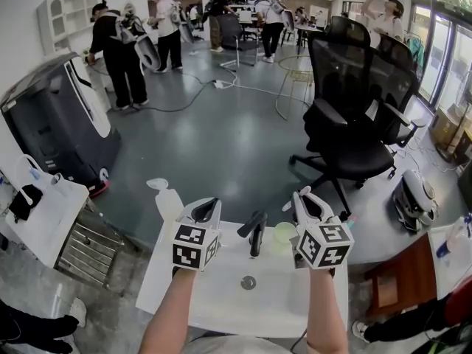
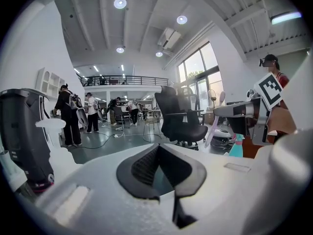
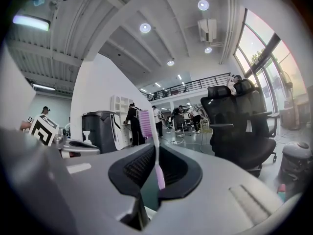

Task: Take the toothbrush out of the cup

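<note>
Two grippers: the left gripper [image 1: 206,206] and the right gripper [image 1: 304,201] were held side by side over a white surface [image 1: 221,293], with a black tap [image 1: 256,233] between them.
Brush place: the brush [image 3: 157,151] stood between the right jaws, gripped where neck meets handle, near the cup [image 1: 284,233].
Brush axis: the long axis ran close to upright with a slight lean. The head pointed up and the handle down.
Brush ends: the head rose clear above the jaw tips. In the left gripper view the handle end hung free below the right jaws.
Brush looks: it was slim, with a block of pink-purple bristles, a white neck and a pink handle. In the right gripper view the bristles faced left.
Right jaws: they were nearly together, pressed on the brush from both sides.
Left jaws: they were drawn together with nothing between them.
Cup: it was pale green and stood upright on the surface, between the tap and the right gripper.
Behind: a black chair [image 1: 354,116] stood on a grey floor [image 1: 221,139], and people [image 1: 118,57] stood far off.
</note>
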